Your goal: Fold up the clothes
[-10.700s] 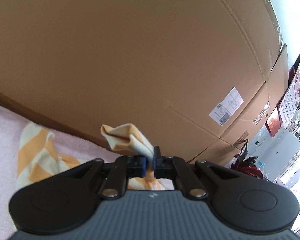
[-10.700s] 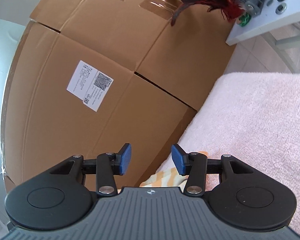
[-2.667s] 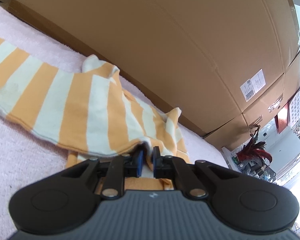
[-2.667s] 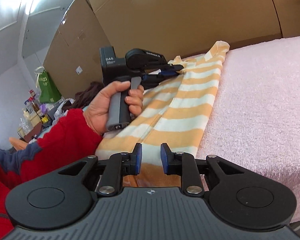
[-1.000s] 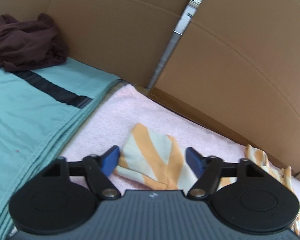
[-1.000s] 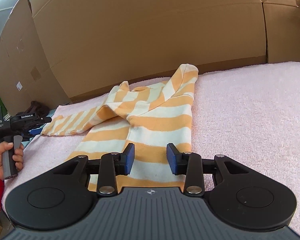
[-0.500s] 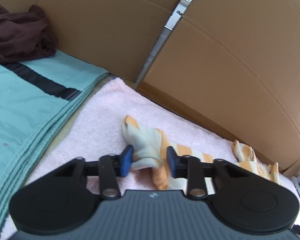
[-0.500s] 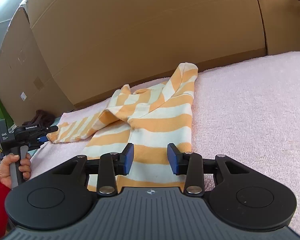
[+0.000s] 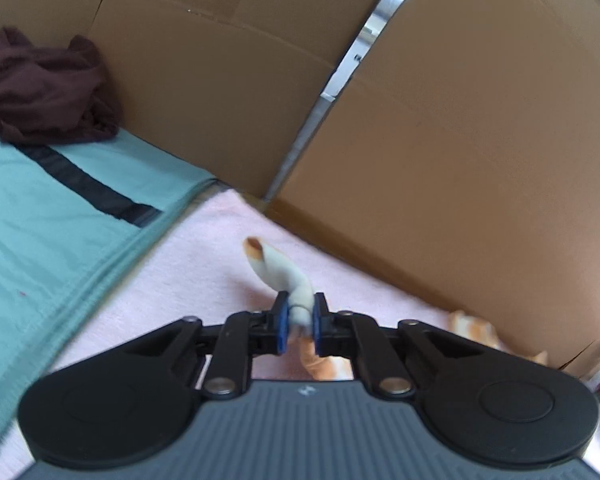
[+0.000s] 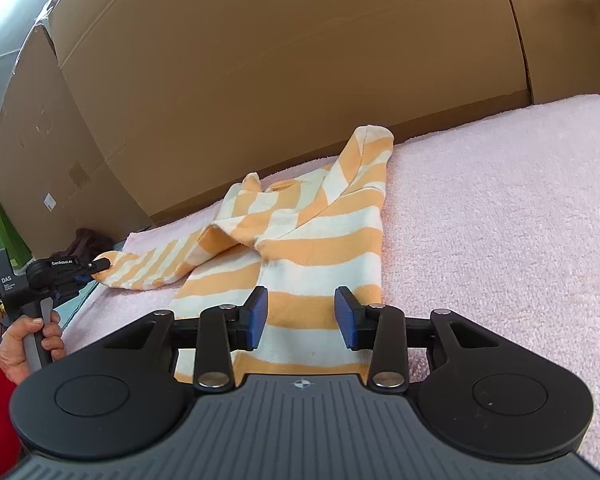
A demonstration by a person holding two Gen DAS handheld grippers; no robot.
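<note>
- Left wrist view: the left gripper [image 9: 299, 322] pinches the sleeve tip [image 9: 278, 272] of the striped shirt [image 10: 300, 240], its jaws having just closed on the cloth.
- Right wrist view: the right gripper [image 10: 300, 318] hovers with jaws parted over the shirt's hem, gripping nothing.
- Shirt lies on the pink towel [image 10: 500, 220]; its sleeve reaches toward nine o'clock.

Both views are lit by bright, even daylight. The left wrist view is smeared by motion blur, strongest around the cardboard boxes [image 9: 440, 128], whose edges are bowed by fisheye distortion. The right wrist view is sharp.
</note>
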